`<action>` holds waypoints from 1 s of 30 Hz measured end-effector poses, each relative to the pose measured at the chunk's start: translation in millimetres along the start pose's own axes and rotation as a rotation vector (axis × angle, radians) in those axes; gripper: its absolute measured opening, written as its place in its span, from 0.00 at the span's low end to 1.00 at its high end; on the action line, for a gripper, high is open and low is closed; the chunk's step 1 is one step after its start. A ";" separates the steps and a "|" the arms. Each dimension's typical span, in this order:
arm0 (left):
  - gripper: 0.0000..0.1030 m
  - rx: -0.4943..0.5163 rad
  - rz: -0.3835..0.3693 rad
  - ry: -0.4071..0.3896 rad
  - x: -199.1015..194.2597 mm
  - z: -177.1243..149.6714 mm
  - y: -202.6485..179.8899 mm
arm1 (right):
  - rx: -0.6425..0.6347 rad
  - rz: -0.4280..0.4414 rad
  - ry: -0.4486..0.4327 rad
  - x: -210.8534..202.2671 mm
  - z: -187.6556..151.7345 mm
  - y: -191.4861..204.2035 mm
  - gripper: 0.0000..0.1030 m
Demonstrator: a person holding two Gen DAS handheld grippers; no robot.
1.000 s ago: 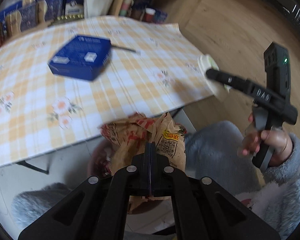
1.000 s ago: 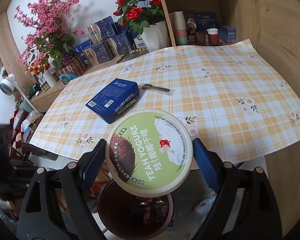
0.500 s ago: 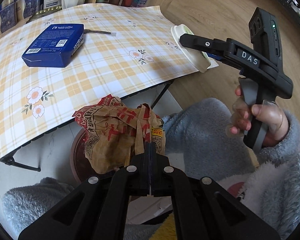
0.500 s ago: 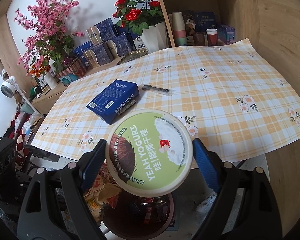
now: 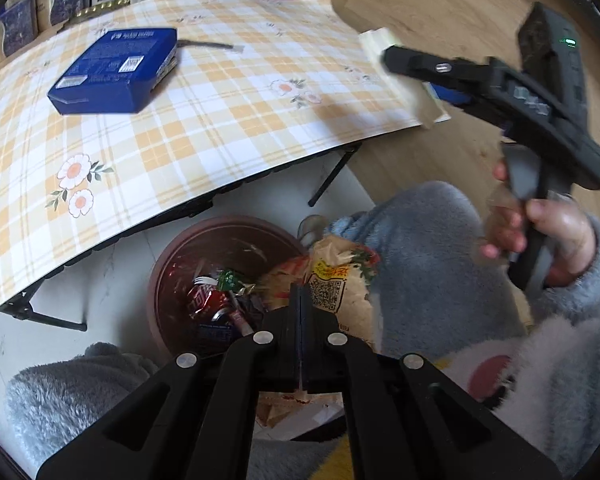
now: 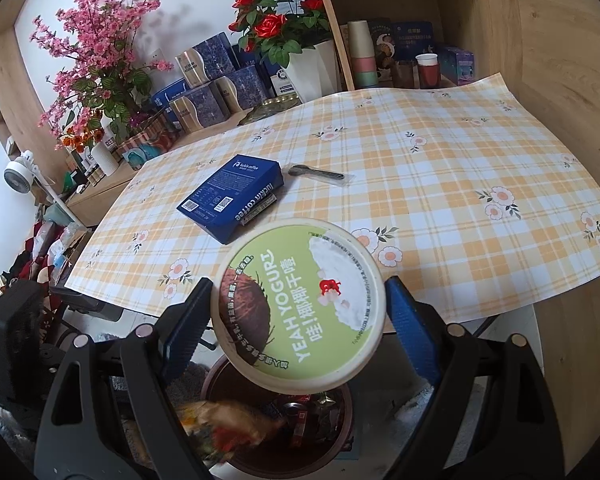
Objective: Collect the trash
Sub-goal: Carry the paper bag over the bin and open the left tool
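My left gripper (image 5: 300, 294) is shut on a crumpled brown and orange paper wrapper (image 5: 336, 280), which hangs over the right rim of a round dark red bin (image 5: 228, 223) on the floor. The bin holds a red can (image 5: 204, 300) and other scraps. My right gripper (image 6: 300, 320) is shut on a round yogurt tub (image 6: 300, 300) with a green lid, held in the air above the bin (image 6: 214, 376) at the table's front edge. The wrapper (image 6: 228, 424) shows blurred beneath the tub. In the left wrist view the right gripper (image 5: 396, 60) holds the tub (image 5: 404, 80) at the table's corner.
On the checked table (image 5: 220, 120) lie a blue coffee box (image 5: 116, 70) and a wrapped spoon (image 5: 208, 44). A hand (image 5: 540, 224) in a grey fleece sleeve holds the right gripper. Flowers, boxes and cups stand behind the table (image 6: 440, 200). Black table legs flank the bin.
My left gripper has sunk and tilted downward with the wrapper, bringing it from the table edge over the bin, whose inside now shows. The right gripper and tub have kept still.
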State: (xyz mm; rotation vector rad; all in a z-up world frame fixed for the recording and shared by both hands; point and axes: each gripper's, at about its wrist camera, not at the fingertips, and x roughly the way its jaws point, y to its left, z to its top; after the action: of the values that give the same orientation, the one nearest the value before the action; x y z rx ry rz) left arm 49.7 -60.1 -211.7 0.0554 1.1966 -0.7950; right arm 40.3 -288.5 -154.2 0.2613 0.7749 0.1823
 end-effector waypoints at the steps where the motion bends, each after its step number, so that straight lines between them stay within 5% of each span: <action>1: 0.00 -0.013 -0.001 0.013 5.1 1.2 4.0 | -0.002 0.000 0.001 0.0 0.1 0.1 0.82; 7: 0.03 -0.113 -0.028 0.059 31.5 11.7 30.5 | -0.013 0.005 0.015 2.4 -5.2 4.1 0.82; 9: 0.24 -0.135 -0.018 0.037 32.1 15.3 35.2 | -0.018 0.007 0.024 4.4 -6.8 5.9 0.82; 10: 0.47 -0.146 -0.003 0.006 28.3 17.1 37.6 | -0.021 0.008 0.028 5.2 -8.0 7.2 0.82; 11: 0.59 -0.162 0.002 -0.038 21.8 18.0 40.5 | -0.025 0.009 0.030 5.8 -9.1 8.4 0.82; 14: 0.66 -0.208 0.012 -0.128 3.5 20.7 49.6 | -0.039 0.016 0.029 6.5 -12.1 12.2 0.82; 22: 0.90 -0.295 0.302 -0.322 -53.9 14.8 75.6 | -0.118 0.031 0.040 12.8 -26.5 30.0 0.83; 25: 0.92 -0.272 0.459 -0.387 -70.5 3.5 74.5 | -0.131 0.050 0.049 16.3 -35.2 35.4 0.83; 30: 0.94 -0.260 0.609 -0.399 -74.6 -16.8 84.7 | -0.139 0.061 0.088 24.7 -52.9 42.9 0.83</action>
State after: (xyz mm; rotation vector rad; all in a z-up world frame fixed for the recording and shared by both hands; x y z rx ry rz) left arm 75.0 48.3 -186.1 0.0409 0.8234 -0.1009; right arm 17.2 -232.6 -194.1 0.1457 0.8383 0.3058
